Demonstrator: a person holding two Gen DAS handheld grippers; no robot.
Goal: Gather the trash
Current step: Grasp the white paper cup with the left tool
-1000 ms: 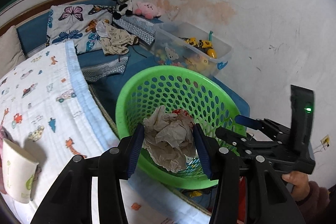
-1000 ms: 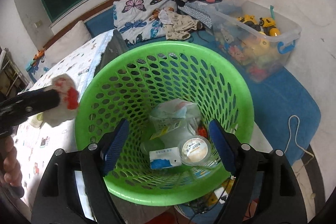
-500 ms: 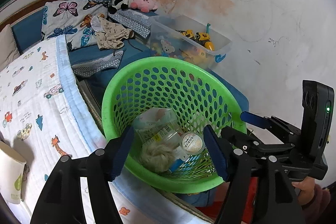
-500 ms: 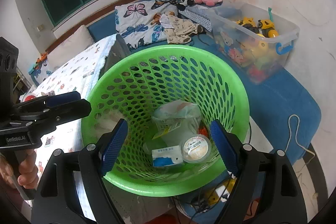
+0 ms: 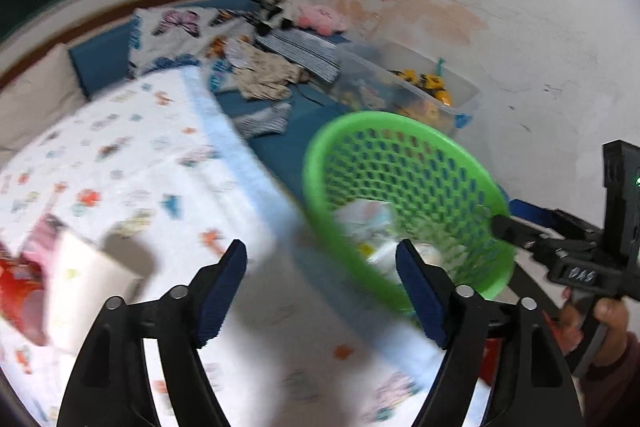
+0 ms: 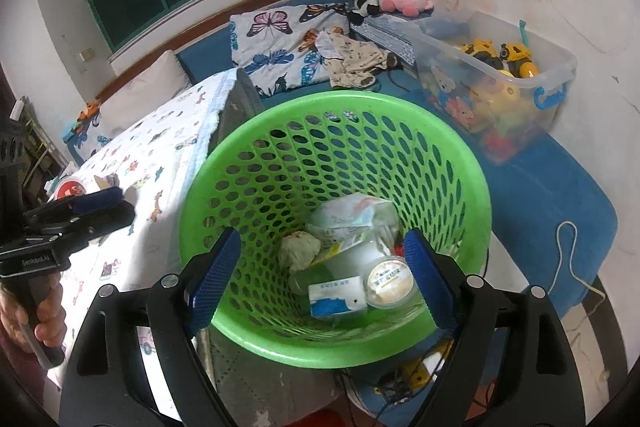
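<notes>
**Trash is light and crushable: four pieces binned, two left on the quilt**

The left gripper [image 5: 320,251] stands wide with nothing between its blue pads; its jaws have just been opening. It points down at the white cartoon-printed quilt [image 5: 120,167], and its view is badly blurred. The right gripper [image 6: 322,239] is also spread wide and empty, its jaws likewise just opening. It hovers over the mouth of the green perforated plastic basket [image 6: 336,115] without touching it.

Inside the basket lie:
- one crumpled brownish paper wad [image 6: 299,251]
- one small white-and-blue carton [image 6: 338,297]
- one round foil-lidded plastic cup [image 6: 390,281]
- one crinkled clear plastic wrapper [image 6: 352,215]

That makes four pieces I can count, and more may be hidden beneath them.

Near the left gripper, at the left of its view, stands one white paper cup [image 5: 86,283]. Just beside the cup is one red packet [image 5: 20,291], too smeared to identify.

The cup probably weighs almost nothing and has thin walls that buckle. It is best taken across its middle with a gentle squeeze. The red packet looks like soft, slick film, so pinching a bunched edge should hold better than its flat face.

Farther out there is one clear plastic toy box [image 6: 500,83] against the wall.
</notes>
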